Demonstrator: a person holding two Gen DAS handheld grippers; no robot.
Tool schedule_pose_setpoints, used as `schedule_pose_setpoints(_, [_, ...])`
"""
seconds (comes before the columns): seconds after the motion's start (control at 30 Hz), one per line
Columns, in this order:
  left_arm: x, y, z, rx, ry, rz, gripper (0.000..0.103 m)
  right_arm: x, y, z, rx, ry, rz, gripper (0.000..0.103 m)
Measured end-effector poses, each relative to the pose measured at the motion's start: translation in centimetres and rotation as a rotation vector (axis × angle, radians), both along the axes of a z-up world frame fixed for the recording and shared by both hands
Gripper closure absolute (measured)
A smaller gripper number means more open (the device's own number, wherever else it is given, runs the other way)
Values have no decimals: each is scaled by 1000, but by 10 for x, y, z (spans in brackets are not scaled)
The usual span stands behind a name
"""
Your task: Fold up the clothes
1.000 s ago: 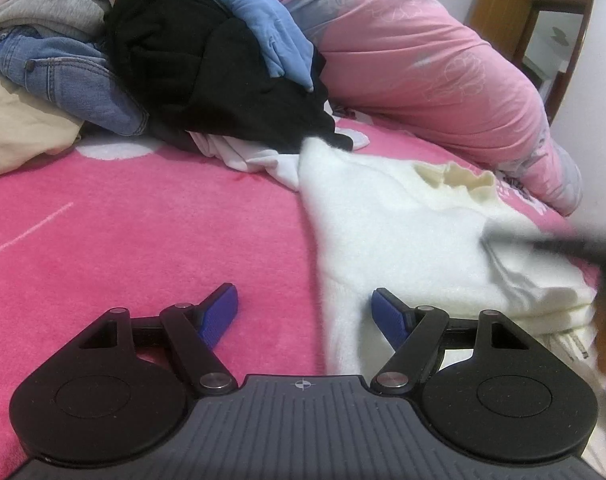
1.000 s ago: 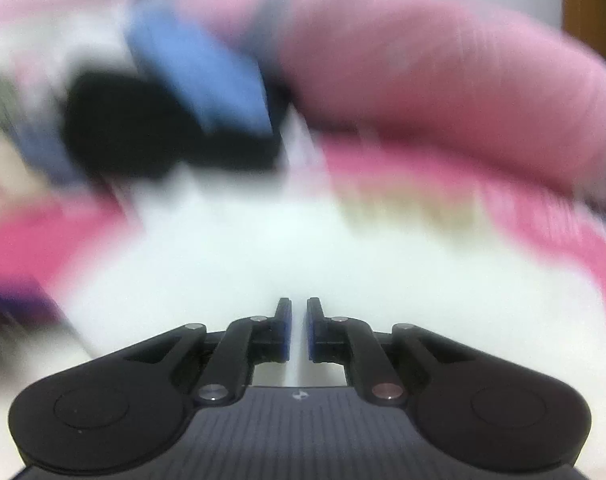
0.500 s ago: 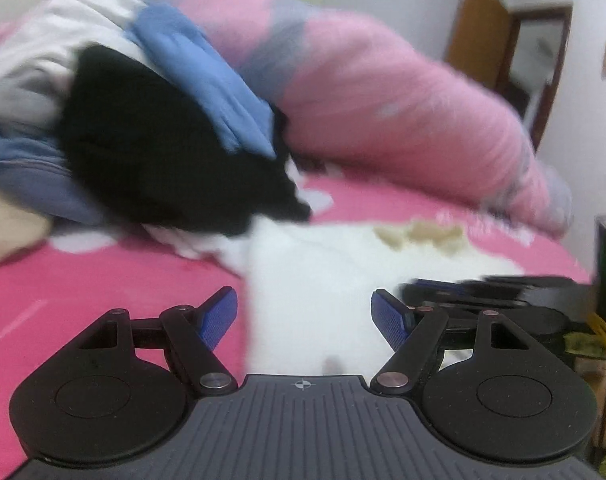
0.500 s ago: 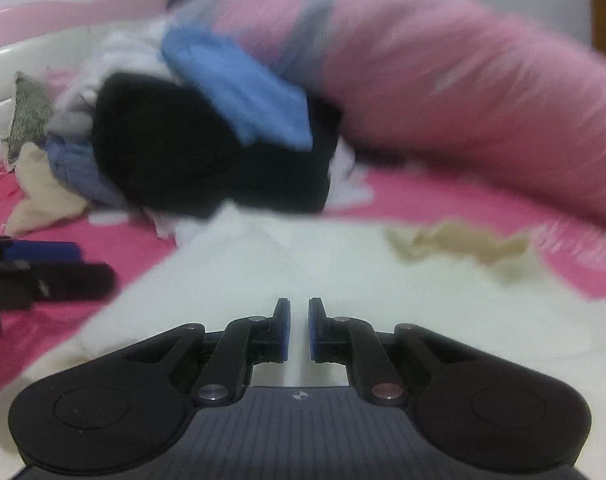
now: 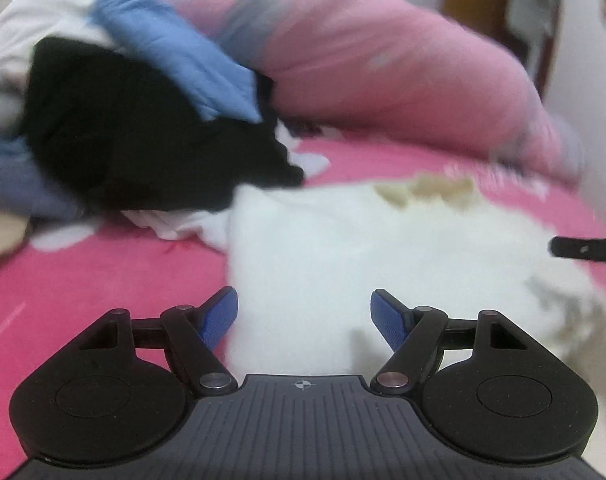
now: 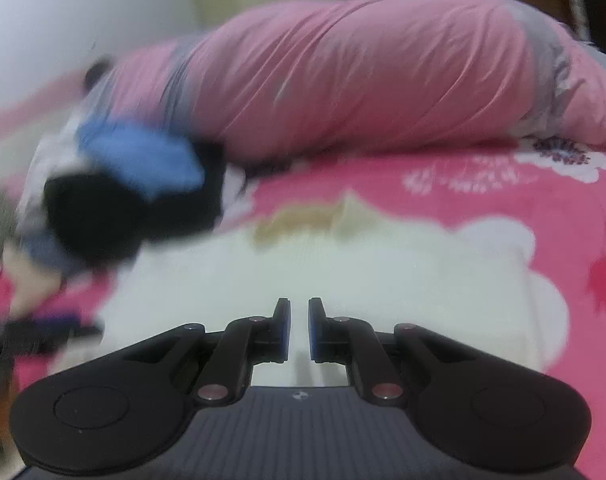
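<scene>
white fleecy garment point(image 5: 343, 248) lies spread flat on the hot-pink bed cover point(image 5: 103, 280), with a beige collar point(image 5: 423, 190) at its far edge. in the right wrist view the same garment point(image 6: 343, 272) fills the middle ground, and the collar point(image 6: 315, 220) sits at its far side.

left gripper point(image 5: 304, 308) hangs low over the near left edge of the garment, its blue pads point(image 5: 219, 314) spread wide with nothing between them; one pad is over the pink cover, the other over the white cloth. right gripper point(image 6: 299, 328) is over the near part of the garment with its pads point(image 6: 284, 328) drawn almost together, a thin slit left between them; whether any cloth is pinched there cannot be told. its dark tip point(image 5: 587, 248) shows at the right edge of the left wrist view, and the left tool point(image 6: 43, 332) shows blurred at the left edge of the right wrist view.

beyond the garment's far left corner sits a heap of clothes: a black piece point(image 5: 143, 136), a light blue one point(image 5: 183, 68) on top, denim point(image 5: 19, 184) at the left. a rolled pink duvet point(image 6: 363, 72) lies along the back of the bed.
</scene>
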State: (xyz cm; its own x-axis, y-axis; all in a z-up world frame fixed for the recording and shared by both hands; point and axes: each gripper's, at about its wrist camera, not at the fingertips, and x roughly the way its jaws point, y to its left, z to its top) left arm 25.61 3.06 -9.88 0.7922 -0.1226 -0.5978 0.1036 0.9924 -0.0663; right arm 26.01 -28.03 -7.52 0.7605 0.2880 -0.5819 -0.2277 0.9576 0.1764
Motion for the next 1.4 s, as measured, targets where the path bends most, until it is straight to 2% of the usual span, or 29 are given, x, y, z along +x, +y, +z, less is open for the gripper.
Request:
schedule_pose_setpoints(0.03, [1,-3,-6,42,24,2,28,-11,-2,-2,-25,7,23,94])
schedule_pose_setpoints(0.1, [-1,4,-7,11,41,23,28,-16,-30,-20,-70,56,-71,97])
schedule_pose_setpoints(0.17, [-5,11,-4,-26,36,38,29,-28,-69,-18,40,59,-196,97])
schedule_pose_setpoints(0.23, [-13,11,5,-12,-4,33,29,-46,-85,-4,51,12,-302,94])
schedule_pose_setpoints(0.33, [-23,-1,15,31,-49,-12,29,-62,-88,10,176,-20,-256,94])
schedule_pose_setpoints(0.37, [-23,-9,14,54,-47,-33,29,-64,-78,12,178,-28,-218,94])
schedule_pose_setpoints(0.47, [-22,-33,1,131,-16,-79,28,-61,-40,6,58,-29,-135,94])
schedule_pose_setpoints(0.53, [-23,-36,-6,155,-32,-76,27,-52,-29,-12,-72,18,-149,95])
schedule_pose_setpoints(0.63, [-30,-25,5,134,-20,-51,27,-62,-51,-13,-14,37,-247,94])
schedule_pose_setpoints(0.7, [-35,-16,16,114,-8,-32,27,-79,-59,3,-81,22,-367,93])
schedule_pose_setpoints(0.73, [-40,-12,21,111,-7,-27,27,-90,-60,11,-112,2,-386,93])
schedule_pose_setpoints(0.77, [-48,-10,27,113,-9,-25,27,-105,-63,19,-102,-10,-393,92])
schedule_pose_setpoints(0.83, [-64,-9,36,100,-5,-40,27,-129,-69,29,-35,-16,-372,92])
schedule_pose_setpoints(0.97, [-107,-21,40,72,19,-128,27,-182,-47,35,3,-13,-269,82])
schedule_pose_setpoints(1.07, [-143,-34,24,76,50,-198,27,-208,-18,17,33,41,-174,82])
schedule_pose_setpoints(1.2, [-187,-37,-2,99,71,-221,27,-238,-2,-20,61,151,-175,82])
schedule_pose_setpoints(1.27, [-209,-34,-10,98,66,-221,27,-266,2,-24,79,123,-177,81])
schedule_pose_setpoints(1.4, [-239,-17,-12,31,69,-198,27,-313,-5,-33,206,115,-186,79])
